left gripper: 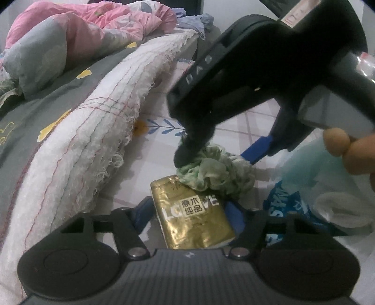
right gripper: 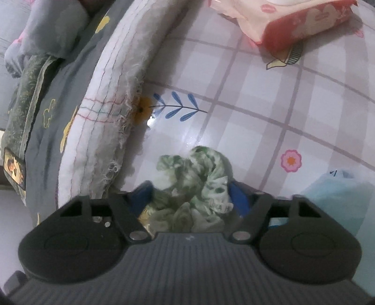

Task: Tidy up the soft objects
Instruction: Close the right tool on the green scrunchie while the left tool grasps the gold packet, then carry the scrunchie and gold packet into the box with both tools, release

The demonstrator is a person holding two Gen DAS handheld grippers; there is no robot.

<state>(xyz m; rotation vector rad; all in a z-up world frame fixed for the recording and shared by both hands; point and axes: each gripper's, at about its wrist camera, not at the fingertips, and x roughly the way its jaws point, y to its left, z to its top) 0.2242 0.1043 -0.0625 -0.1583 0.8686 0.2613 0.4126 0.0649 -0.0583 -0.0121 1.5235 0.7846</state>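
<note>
Between my left gripper's [left gripper: 187, 211] spread blue fingers [left gripper: 235, 212] lies a gold tissue pack [left gripper: 192, 220], flat on the checked floral tablecloth [right gripper: 246, 93]. Left view alone shows that pack whole. My right gripper [right gripper: 189, 194] has its jaws clamped on the green-and-white scrunchie [right gripper: 199, 183], touching the pack's far corner. Right view alone shows a pink wipes pack [right gripper: 293, 21]. A frayed white quilt edge [left gripper: 93, 131] borders both views.

Soft goods crowd a tablecloth-covered surface.
A scrunchie [left gripper: 214, 172] lies on the tablecloth [right gripper: 246, 98], touching the far corner of a tissue pack [left gripper: 192, 218]. A folded towel [left gripper: 93, 131] sits to their left atop bedding [left gripper: 28, 122], a plastic bag [left gripper: 311, 187] to the right, a wipes packet [right gripper: 293, 25] at far right.
</note>
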